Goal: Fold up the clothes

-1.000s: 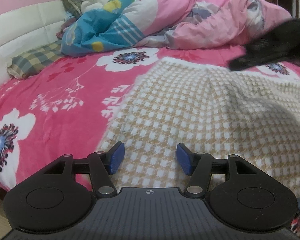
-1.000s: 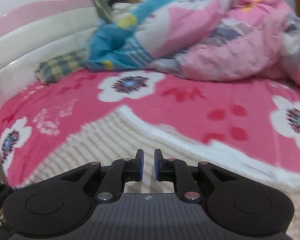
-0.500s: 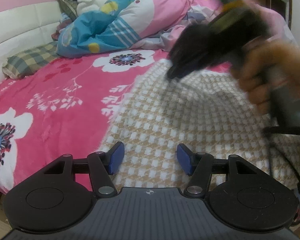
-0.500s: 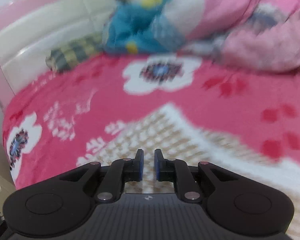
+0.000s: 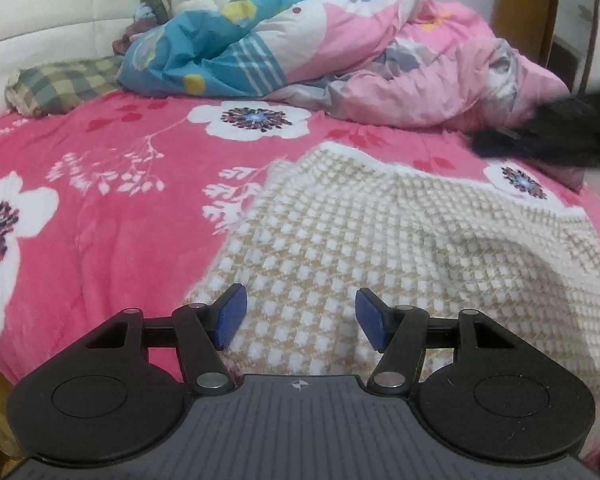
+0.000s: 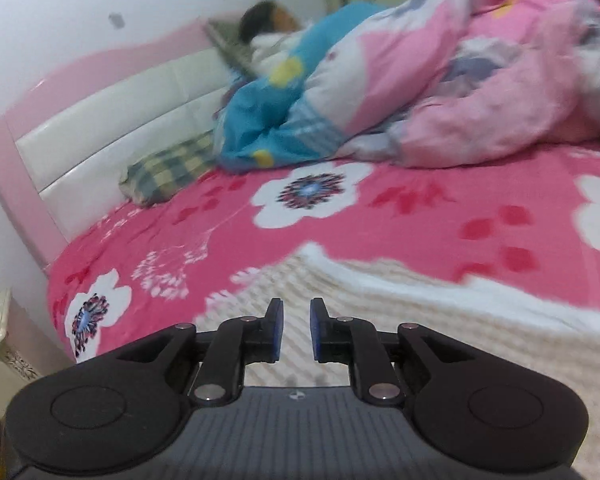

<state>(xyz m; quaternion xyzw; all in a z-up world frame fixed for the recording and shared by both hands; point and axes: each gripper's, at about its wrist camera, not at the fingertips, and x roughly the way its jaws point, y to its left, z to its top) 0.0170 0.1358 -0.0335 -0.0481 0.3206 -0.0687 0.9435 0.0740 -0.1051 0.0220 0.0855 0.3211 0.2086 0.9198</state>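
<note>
Checked sweater (image 5: 380,248) spread on the bed (image 5: 100,208) beneath both tongs: left tongs (image 5: 298,318) open, right tongs (image 6: 295,330) slightly parted and empty; grip its edge squarely for an even fold.

My right gripper (image 6: 296,330) has just been opening a little, nothing between its pads. In my left view, it swept in over the checked knit garment (image 5: 380,240) half a second ago; now it's a dark blur (image 5: 548,136) out at three o'clock.
</note>
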